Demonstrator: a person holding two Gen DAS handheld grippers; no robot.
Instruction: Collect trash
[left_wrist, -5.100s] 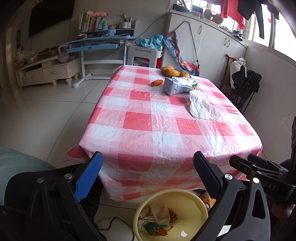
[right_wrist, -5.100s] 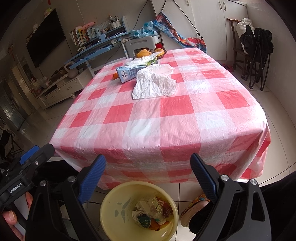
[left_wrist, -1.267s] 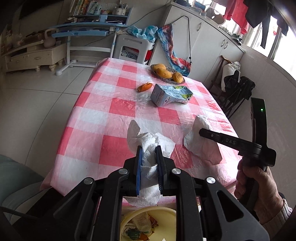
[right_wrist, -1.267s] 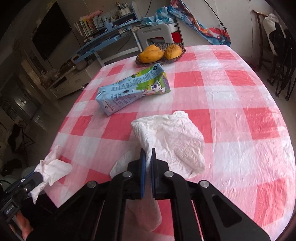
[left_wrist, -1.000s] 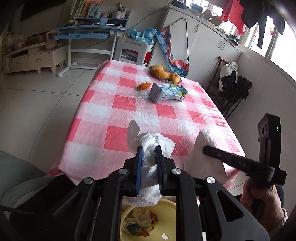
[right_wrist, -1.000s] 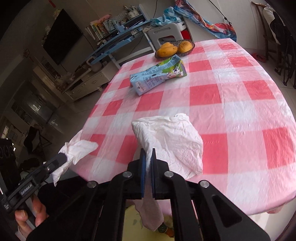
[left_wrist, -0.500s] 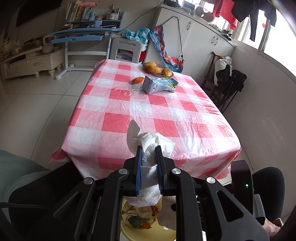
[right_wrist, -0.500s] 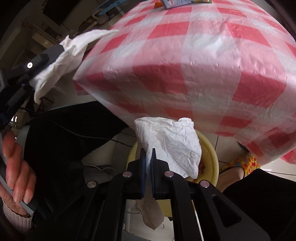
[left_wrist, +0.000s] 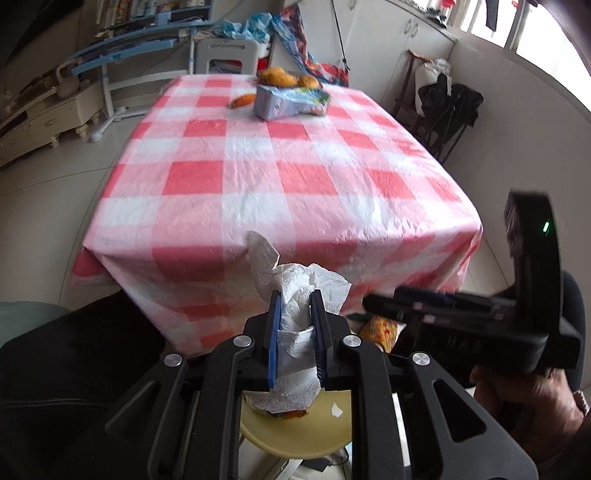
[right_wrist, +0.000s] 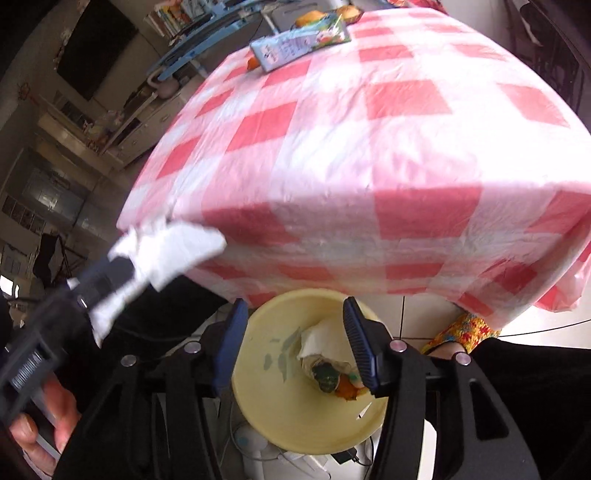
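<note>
Table edge (left_wrist: 280, 254); paper towel (left_wrist: 295, 325) inside left tool (left_wrist: 295, 317)

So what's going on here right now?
A person with a gripper in each hand is clearing tissues off the table into the yellow bin on the floor at its near end. The right gripper has just been opening above the bin; nothing is between its fingers, and a tissue lies in the bin below. The left gripper is shut on another tissue, above the bin. A milk carton is on the table.
</note>
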